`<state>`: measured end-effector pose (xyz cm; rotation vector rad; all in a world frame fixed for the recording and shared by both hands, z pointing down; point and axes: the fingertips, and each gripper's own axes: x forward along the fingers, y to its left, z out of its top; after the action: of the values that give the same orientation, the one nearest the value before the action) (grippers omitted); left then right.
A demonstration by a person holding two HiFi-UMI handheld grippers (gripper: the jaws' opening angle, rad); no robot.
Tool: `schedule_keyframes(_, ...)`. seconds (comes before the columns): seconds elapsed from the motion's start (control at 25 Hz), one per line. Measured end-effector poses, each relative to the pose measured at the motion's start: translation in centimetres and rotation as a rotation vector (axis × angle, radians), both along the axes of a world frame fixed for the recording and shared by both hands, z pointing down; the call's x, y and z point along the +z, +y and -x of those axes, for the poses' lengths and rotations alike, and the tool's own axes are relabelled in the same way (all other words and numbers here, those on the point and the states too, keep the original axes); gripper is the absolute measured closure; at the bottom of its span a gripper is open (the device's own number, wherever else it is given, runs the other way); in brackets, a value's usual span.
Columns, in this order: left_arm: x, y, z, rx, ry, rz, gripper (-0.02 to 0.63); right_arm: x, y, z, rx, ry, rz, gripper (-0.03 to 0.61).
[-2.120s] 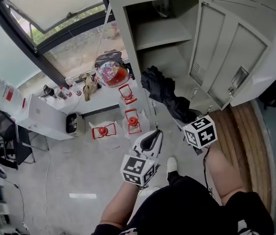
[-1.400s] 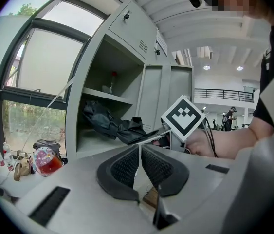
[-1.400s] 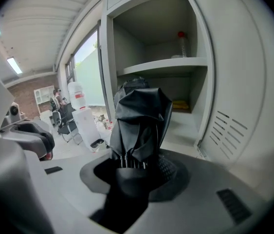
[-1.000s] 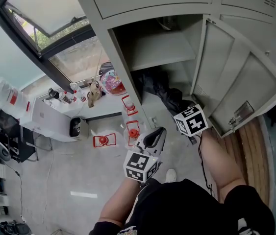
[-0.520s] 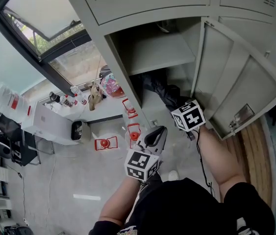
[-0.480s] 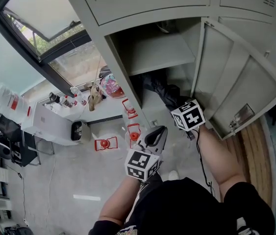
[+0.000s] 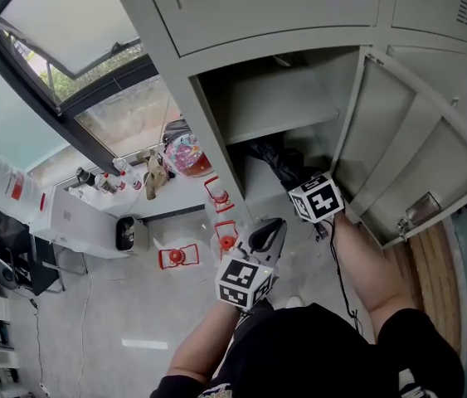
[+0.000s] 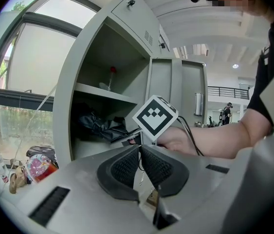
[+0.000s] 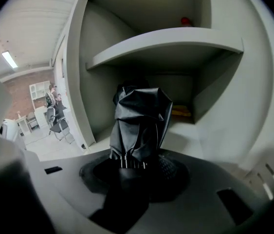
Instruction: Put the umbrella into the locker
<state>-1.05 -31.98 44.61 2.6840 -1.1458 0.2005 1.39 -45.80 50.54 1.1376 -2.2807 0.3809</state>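
The black folded umbrella point(image 9: 139, 118) is clamped between the jaws of my right gripper point(image 9: 136, 167), its free end pointing into the open locker point(image 7: 216, 152) below the shelf point(image 9: 175, 38). In the head view the umbrella point(image 7: 276, 157) lies partly inside the lower compartment, with the right gripper point(image 7: 304, 191) at the opening. My left gripper point(image 7: 268, 232) hangs lower, outside the locker and in front of it. In its own view the left gripper point(image 8: 140, 149) has its pads together with nothing between them, and the umbrella point(image 8: 100, 126) shows beyond.
The locker door point(image 7: 420, 160) stands open at the right. A small red object point(image 9: 185, 21) sits on the upper shelf and something yellow point(image 9: 181, 112) lies at the compartment's back. Red-and-white items point(image 7: 216, 193) and a colourful bag point(image 7: 185, 152) stand left of the locker by the window.
My right gripper has carried the umbrella further into the locker's lower compartment. The left gripper has drifted a little toward the locker, still shut and empty.
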Motion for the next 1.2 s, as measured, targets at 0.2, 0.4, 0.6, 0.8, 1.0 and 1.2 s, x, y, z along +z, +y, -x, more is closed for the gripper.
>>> schedule_keyframes(0.2,0.1,-1.8,0.8,0.016,0.009,-0.001,0.586,0.8,-2.6,0.4,0.014,0.047,0.008,0.376)
schedule_keyframes(0.4,0.0,-3.3,1.9,0.023,0.011,-0.003,0.586,1.7,-5.1,0.4,0.032,0.103,0.018,0.376)
schedule_keyframes(0.6,0.1,-4.5,2.8,0.018,0.008,0.006,0.586,2.4,-7.0,0.6,0.045,0.114,0.033,0.376)
schedule_keyframes(0.8,0.4,-5.1,3.2,0.018,-0.001,0.014,0.586,2.9,-8.1,0.9,0.046,0.124,0.053,0.374)
schedule_keyframes(1.0,0.5,-5.4,3.3,0.012,-0.006,0.018,0.586,3.6,-8.4,1.0,0.042,0.142,0.080,0.371)
schedule_keyframes(1.2,0.7,-5.2,3.4,0.002,-0.006,0.025,0.586,3.8,-8.5,1.0,0.033,0.150,0.105,0.358)
